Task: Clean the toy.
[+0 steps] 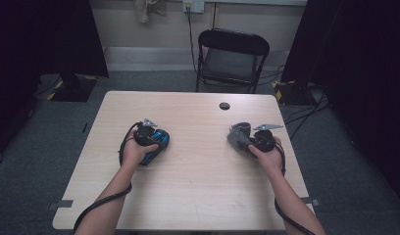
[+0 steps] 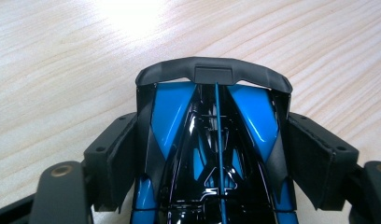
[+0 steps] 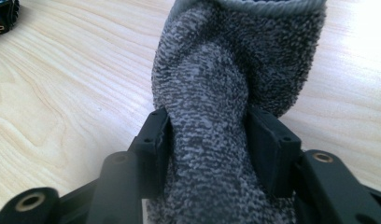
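A glossy blue and black toy car (image 2: pixel 170 112) sits on the wooden table (image 1: pixel 188 196) between the jaws of my left gripper (image 2: pixel 216 156), whose pads press both its sides. From the high view the car (image 1: pixel 158 146) lies left of centre under the left gripper (image 1: pixel 150 134). My right gripper (image 3: pixel 209 140) is shut on a grey terry sock (image 3: pixel 226 70), pinching it at mid-length. In the high view the sock (image 1: pixel 237 134) rests on the table just left of the right gripper (image 1: pixel 262 139).
A round cable hole (image 1: pixel 224 105) lies near the table's far edge. A black folding chair (image 1: pixel 232 56) stands behind the table. Dark curtains flank both sides. A dark object (image 3: pixel 2 16) shows at the right gripper view's top left corner.
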A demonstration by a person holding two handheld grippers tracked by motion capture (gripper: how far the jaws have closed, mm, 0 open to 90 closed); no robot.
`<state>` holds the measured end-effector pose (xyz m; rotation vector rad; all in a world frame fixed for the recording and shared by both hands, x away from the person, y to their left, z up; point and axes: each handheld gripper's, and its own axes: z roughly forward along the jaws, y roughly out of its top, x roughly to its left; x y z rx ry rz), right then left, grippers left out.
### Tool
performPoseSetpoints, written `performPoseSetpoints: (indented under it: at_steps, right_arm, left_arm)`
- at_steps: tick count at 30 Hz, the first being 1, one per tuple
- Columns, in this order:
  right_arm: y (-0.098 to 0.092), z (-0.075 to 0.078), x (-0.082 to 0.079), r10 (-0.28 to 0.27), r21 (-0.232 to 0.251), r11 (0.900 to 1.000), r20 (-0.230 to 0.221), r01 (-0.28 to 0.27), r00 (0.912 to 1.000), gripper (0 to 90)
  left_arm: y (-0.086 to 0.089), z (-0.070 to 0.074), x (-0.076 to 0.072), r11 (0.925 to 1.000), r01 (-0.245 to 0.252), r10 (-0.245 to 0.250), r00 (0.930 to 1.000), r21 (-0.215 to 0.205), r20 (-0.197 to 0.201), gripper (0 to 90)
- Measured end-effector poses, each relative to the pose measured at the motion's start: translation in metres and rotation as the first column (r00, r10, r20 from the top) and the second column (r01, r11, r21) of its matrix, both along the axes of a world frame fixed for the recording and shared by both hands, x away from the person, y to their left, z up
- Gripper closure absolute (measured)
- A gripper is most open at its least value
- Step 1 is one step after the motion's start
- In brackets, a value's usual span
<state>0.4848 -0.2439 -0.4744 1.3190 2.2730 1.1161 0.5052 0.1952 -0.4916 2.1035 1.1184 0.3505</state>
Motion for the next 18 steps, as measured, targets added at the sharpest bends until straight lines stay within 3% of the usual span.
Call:
performPoseSetpoints:
  at_steps: [18]
  right_arm:
    - [0.0012,0.0068,-0.0002,0.01,0.008,1.0,-0.011,-0.01,0.9999,36.1]
  left_arm:
    - [0.0022,0.0059,-0.0029,1.0,-0.004,0.004,0.9999,0.003,-0.014,23.5]
